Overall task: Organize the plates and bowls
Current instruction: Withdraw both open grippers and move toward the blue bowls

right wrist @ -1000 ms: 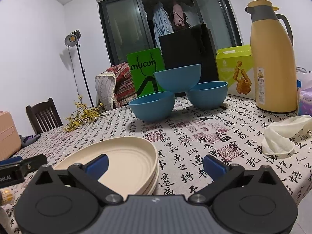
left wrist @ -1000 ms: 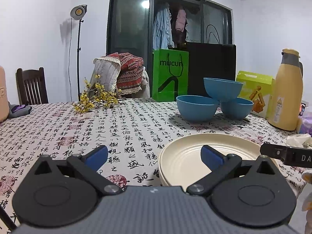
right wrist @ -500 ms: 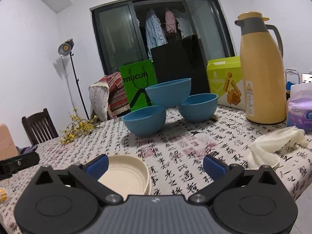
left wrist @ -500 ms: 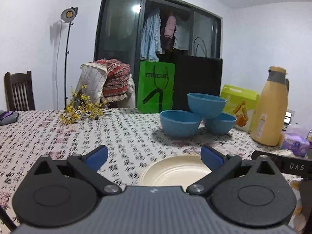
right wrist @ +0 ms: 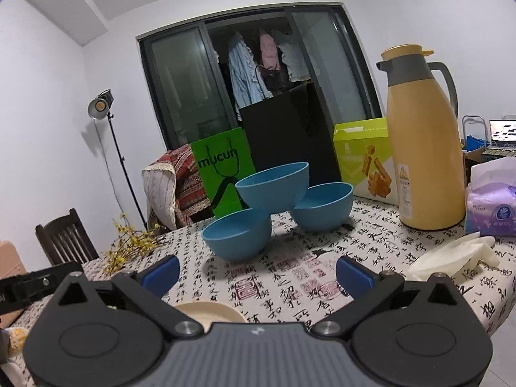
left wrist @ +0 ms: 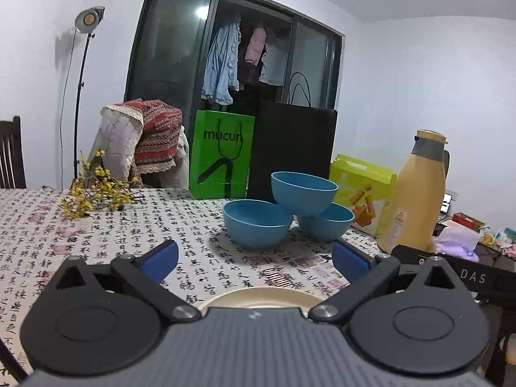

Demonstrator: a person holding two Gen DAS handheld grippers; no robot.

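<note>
Three blue bowls stand on the patterned tablecloth: a left bowl (left wrist: 257, 224), a right bowl (left wrist: 326, 222), and a third bowl (left wrist: 303, 197) perched on both their rims. They also show in the right wrist view (right wrist: 272, 187). A stack of cream plates (left wrist: 258, 298) lies just under my left gripper (left wrist: 254, 256), mostly hidden by it; its edge shows in the right wrist view (right wrist: 209, 311). My left gripper is open and empty. My right gripper (right wrist: 258, 271) is open and empty, above the table short of the bowls.
A yellow thermos jug (right wrist: 422, 142), a lime box (right wrist: 364, 158), a green bag (left wrist: 221, 154) and a black bag (left wrist: 292, 151) stand behind the bowls. A white cloth (right wrist: 451, 258) and tissue pack (right wrist: 490, 206) lie right. Yellow flowers (left wrist: 96, 193) lie left.
Both grippers have drawn back and risen from the plates. The plates have slid down to the bottom of both views. The bowls have not moved.
</note>
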